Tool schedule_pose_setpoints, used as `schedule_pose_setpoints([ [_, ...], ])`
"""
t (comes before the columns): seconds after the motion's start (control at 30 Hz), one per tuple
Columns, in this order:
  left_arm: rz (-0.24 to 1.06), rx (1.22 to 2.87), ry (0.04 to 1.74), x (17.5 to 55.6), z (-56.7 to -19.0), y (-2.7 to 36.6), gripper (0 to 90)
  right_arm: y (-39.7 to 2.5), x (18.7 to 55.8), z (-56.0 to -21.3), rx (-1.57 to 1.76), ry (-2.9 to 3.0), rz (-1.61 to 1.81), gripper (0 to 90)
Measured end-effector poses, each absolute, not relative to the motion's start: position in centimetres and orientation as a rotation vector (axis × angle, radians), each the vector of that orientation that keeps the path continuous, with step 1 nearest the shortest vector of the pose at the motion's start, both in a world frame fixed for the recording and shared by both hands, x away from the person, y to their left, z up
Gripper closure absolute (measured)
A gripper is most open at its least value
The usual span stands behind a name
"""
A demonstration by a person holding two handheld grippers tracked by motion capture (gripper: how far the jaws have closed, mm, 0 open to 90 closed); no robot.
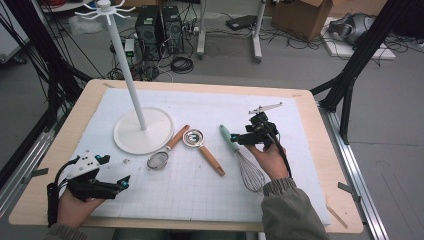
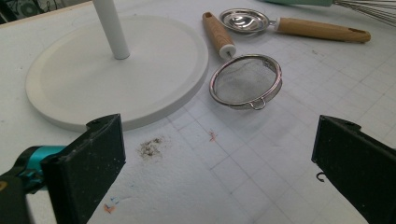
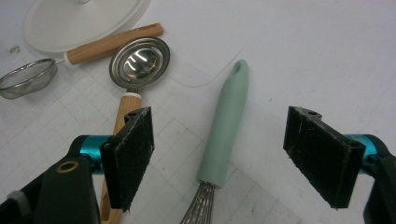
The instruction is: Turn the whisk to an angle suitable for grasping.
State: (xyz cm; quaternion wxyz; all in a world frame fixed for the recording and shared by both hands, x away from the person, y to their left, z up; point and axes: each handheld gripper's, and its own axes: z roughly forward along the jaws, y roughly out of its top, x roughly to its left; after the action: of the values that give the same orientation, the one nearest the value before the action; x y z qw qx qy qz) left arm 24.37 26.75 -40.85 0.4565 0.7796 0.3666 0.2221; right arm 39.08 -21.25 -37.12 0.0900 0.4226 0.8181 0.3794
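Right gripper (image 3: pixel 219 154) straddles whisk (image 3: pixel 226 126), egg separator (image 3: pixel 138 58) just beside

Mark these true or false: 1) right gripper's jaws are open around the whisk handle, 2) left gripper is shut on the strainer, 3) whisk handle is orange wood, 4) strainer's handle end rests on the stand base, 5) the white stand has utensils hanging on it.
1. True. The right gripper has its jaws open on either side of the whisk handle, not yet closed on it.
2. False. The left gripper is open with nothing between its jaws; the strainer lies on the mat ahead of it.
3. False. The whisk handle is mint green.
4. True. Its wooden handle end lies over the rim of the stand base.
5. False. The hooks at the top of the stand are bare.
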Motion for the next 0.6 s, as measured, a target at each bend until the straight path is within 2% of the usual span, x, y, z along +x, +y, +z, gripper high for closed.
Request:
schedule_pose_setpoints([
  [0.6, 0.55, 1.92, 0.912, 24.3, -40.9, 27.1, 3.1, -20.2, 41.1, -39.6, 1.345, 2.539, 0.973, 30.0],
])
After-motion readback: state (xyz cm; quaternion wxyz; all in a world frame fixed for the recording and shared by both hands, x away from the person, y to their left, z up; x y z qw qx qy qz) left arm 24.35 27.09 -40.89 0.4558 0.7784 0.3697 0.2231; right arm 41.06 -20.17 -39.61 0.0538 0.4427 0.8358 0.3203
